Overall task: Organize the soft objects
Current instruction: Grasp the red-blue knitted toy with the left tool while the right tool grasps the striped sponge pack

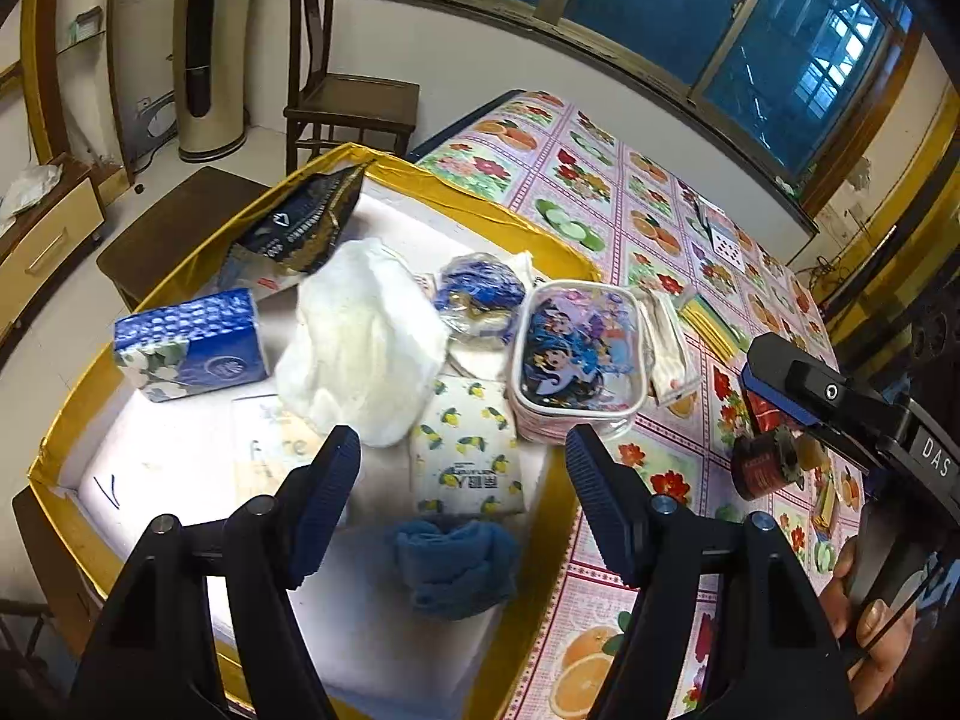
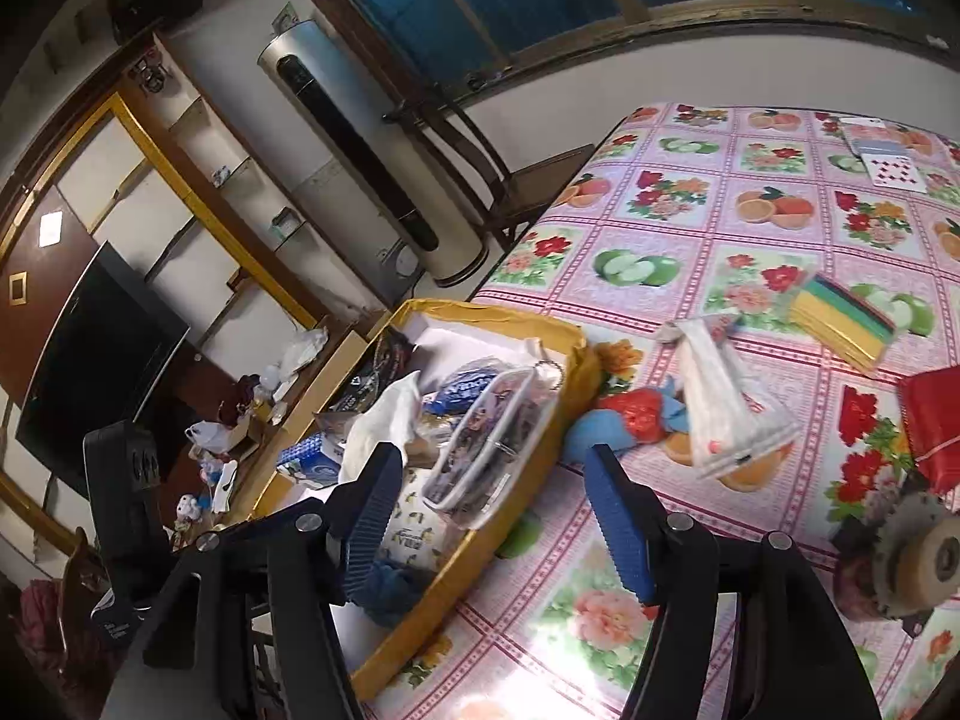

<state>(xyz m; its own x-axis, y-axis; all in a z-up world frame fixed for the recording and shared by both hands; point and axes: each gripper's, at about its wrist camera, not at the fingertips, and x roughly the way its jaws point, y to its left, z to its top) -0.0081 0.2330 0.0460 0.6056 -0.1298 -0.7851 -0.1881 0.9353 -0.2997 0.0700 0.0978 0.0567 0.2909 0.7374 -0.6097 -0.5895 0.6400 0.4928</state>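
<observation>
Here, the left tool [image 1: 462,468] is hovering with its jaws spread wide and empty over the gold-rimmed box [image 1: 456,189], where a blue cloth [image 1: 456,564], a lemon-print tissue pack [image 1: 465,444] and a cartoon pouch [image 1: 579,354] are lying. The right tool [image 2: 492,504], likewise gaping and empty, is hanging above the box edge on the flowered worktop [image 2: 720,210], with a blue-and-red soft toy [image 2: 624,417] sitting just beside the box.

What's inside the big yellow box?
The yellow box holds a blue tissue pack, white cloth, lemon-print tissue pack, cartoon pouch, blue towel, a dark bag and a blue wrapped bundle. Whatever lies beneath the cloth is hidden.
</observation>
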